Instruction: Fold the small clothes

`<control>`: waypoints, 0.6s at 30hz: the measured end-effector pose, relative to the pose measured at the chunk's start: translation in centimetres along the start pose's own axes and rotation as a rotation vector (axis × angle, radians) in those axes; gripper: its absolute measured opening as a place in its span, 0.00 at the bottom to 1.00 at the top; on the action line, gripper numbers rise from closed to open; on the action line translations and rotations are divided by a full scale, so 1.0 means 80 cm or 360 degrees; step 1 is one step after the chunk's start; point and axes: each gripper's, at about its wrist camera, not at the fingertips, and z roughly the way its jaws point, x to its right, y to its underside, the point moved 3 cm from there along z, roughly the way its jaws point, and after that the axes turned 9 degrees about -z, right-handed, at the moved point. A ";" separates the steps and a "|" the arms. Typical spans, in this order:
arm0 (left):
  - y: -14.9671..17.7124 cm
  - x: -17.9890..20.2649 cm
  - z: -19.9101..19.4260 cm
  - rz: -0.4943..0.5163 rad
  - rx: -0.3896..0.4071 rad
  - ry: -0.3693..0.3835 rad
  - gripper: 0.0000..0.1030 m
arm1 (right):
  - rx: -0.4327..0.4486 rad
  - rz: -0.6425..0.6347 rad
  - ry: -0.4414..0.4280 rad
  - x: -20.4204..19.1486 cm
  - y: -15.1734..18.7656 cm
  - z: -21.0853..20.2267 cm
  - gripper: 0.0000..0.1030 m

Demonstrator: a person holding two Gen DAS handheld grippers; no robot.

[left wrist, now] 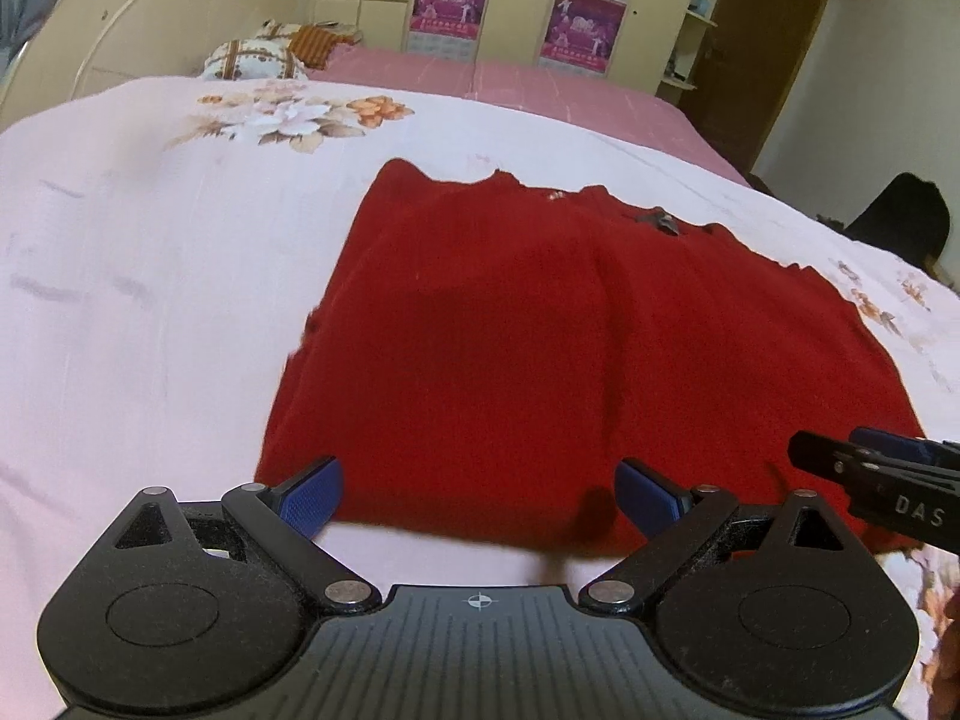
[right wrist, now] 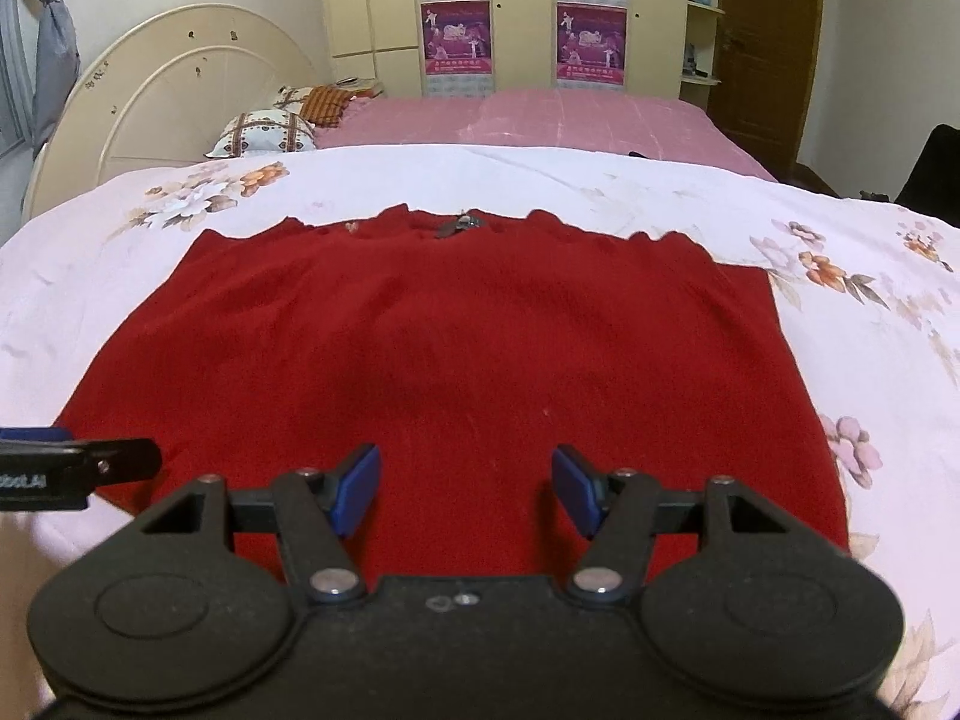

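A red knitted garment (left wrist: 540,330) (right wrist: 450,330) lies flat on the pale floral bedsheet (left wrist: 150,300), neckline at its far edge with a small dark tag (right wrist: 459,223). My left gripper (left wrist: 480,480) hovers over the garment's near hem, jaws wide open and holding nothing. My right gripper (right wrist: 467,468) is open over the near middle of the cloth, with nothing pinched between its blue pads (right wrist: 360,486). Each gripper shows in the other's view: the right one (left wrist: 870,468) at the right edge, the left one (right wrist: 90,459) at the left edge.
Beyond the sheet lies a pink bedcover (right wrist: 570,114), with patterned pillows (right wrist: 264,132) against a cream headboard (right wrist: 168,78). Behind the bed are a wardrobe with posters (right wrist: 456,36) and a brown door (right wrist: 768,48). A dark chair (left wrist: 906,222) stands off the bed's right side.
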 end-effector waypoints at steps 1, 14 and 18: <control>0.004 -0.002 -0.002 -0.0021 -0.0008 0.0012 0.93 | -0.0001 0.0001 0.0003 0.001 0.002 -0.001 0.60; 0.018 -0.041 0.001 -0.0488 0.0066 0.0210 0.93 | -0.0012 0.0030 -0.0011 0.007 0.019 -0.005 0.60; 0.013 -0.039 0.016 -0.0550 0.0132 0.0234 0.91 | -0.0009 0.0017 -0.0027 0.007 0.020 0.001 0.60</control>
